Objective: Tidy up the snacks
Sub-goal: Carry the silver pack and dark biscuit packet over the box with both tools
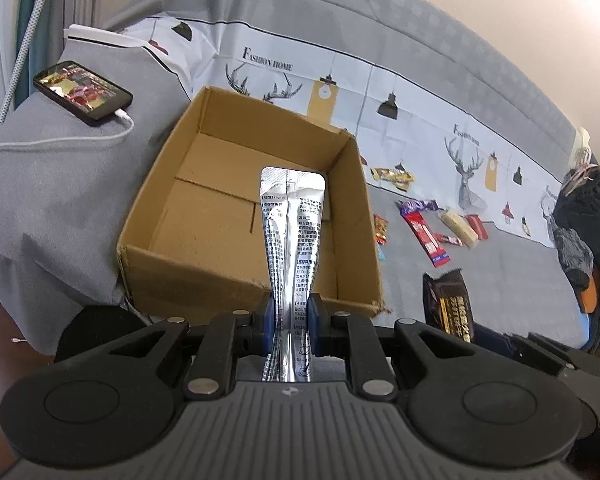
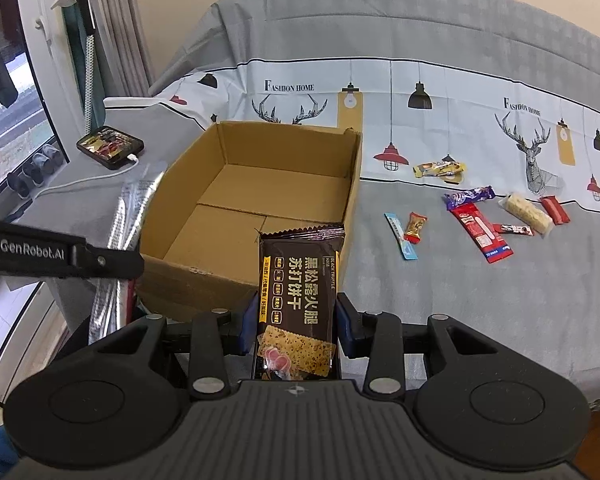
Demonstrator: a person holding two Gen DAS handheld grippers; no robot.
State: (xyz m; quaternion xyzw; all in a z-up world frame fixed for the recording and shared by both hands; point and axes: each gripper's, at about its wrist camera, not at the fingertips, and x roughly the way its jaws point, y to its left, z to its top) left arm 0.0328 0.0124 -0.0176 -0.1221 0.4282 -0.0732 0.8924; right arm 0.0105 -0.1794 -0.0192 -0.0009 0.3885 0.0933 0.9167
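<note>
Left gripper [image 1: 291, 320] fingers clamped; right gripper [image 2: 296, 322] fingers gripping.

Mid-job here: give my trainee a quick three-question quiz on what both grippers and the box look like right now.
1. True or false: the cardboard box already has snacks in it.
2. Which packet does the left gripper hold? A) silver sachet B) red bar C) blue stick
3. Fill in: the right gripper is shut on the dark ______ packet.

Key
1. False; only its bare bottom shows.
2. A; its fingers pinch the sachet's lower end.
3. Cracker; the loose snacks lie on the grey bedspread to the box's right.
</note>
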